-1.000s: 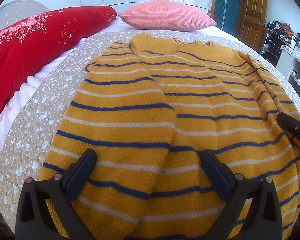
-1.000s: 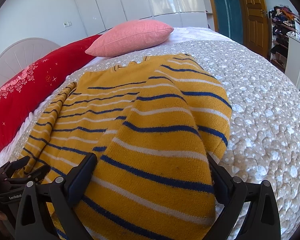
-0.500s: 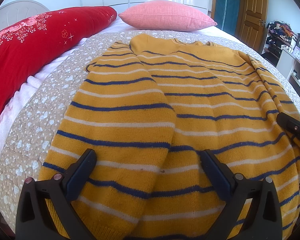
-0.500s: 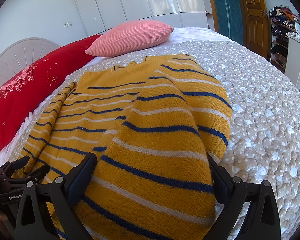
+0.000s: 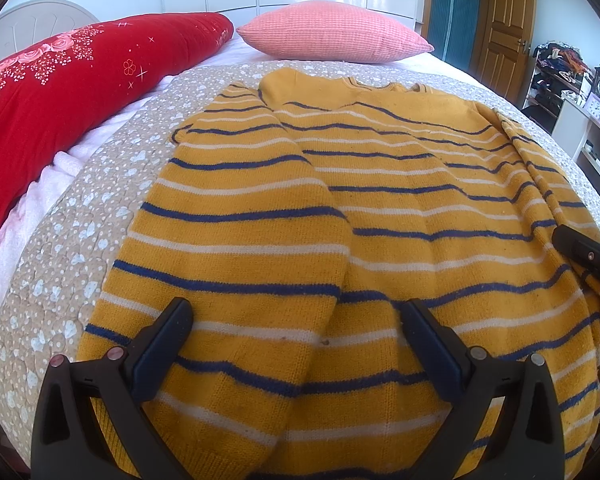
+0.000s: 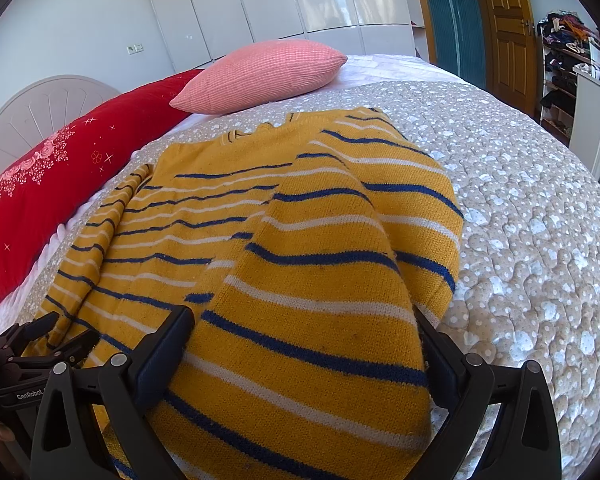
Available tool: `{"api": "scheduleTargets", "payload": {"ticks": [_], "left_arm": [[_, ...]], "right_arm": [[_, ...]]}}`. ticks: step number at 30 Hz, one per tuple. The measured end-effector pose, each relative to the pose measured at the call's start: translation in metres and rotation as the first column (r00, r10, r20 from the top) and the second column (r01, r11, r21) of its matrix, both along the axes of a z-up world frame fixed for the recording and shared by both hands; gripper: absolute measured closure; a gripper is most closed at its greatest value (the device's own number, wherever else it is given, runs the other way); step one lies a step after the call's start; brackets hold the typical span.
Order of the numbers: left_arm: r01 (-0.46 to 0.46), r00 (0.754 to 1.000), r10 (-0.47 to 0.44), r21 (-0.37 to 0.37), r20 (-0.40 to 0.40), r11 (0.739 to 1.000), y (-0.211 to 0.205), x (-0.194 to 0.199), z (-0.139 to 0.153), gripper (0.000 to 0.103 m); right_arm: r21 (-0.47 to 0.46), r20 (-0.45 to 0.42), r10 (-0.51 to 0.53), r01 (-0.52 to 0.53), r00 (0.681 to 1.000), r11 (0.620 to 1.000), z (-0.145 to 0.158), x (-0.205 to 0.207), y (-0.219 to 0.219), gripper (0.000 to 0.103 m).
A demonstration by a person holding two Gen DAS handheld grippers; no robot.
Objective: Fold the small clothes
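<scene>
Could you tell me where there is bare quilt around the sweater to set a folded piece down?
Widest patch: quilt right of the sweater. A narrower strip runs between sweater and red bolster. Toward the pink pillow, only a thin band.

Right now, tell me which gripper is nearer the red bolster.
Left. The left gripper hovers at the sweater's edge nearest the red bolster; the right gripper is at the sweater's far edge.

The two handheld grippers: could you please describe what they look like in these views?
Both the left gripper and the right gripper are matte black plastic frames with triangular cut-outs, silver pivot pins and flat, dark navy fingers. The right wrist view shows white "GenRobot" lettering on the left unit's side. No cables or sleeves are visible.
</scene>
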State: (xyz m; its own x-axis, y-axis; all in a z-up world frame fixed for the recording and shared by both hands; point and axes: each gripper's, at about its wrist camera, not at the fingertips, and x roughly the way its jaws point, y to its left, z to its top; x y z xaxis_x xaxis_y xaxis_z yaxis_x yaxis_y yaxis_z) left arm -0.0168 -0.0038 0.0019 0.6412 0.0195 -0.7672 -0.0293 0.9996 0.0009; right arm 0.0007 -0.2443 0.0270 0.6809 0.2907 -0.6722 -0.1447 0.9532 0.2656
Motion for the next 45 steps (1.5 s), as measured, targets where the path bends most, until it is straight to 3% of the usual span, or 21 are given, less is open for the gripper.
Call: {"api": "scheduleTargets", "payload": {"ticks": [40,45], "left_arm": [[-0.002,1.000,0.002,-0.005,0.007,1.000,-0.003,0.001,0.003,0.000],[0.004,1.000,-0.004,0.012,-0.020,1.000,-0.003,-0.003,0.013,0.000]], "right_arm": [[0.001,0.001,0.002,-0.002,1.000,1.000,-0.001,0.000,-0.001,0.001],[0.005,0.001,0.001,-0.001,1.000,1.000,0.000,0.000,-0.001,0.001]]}}
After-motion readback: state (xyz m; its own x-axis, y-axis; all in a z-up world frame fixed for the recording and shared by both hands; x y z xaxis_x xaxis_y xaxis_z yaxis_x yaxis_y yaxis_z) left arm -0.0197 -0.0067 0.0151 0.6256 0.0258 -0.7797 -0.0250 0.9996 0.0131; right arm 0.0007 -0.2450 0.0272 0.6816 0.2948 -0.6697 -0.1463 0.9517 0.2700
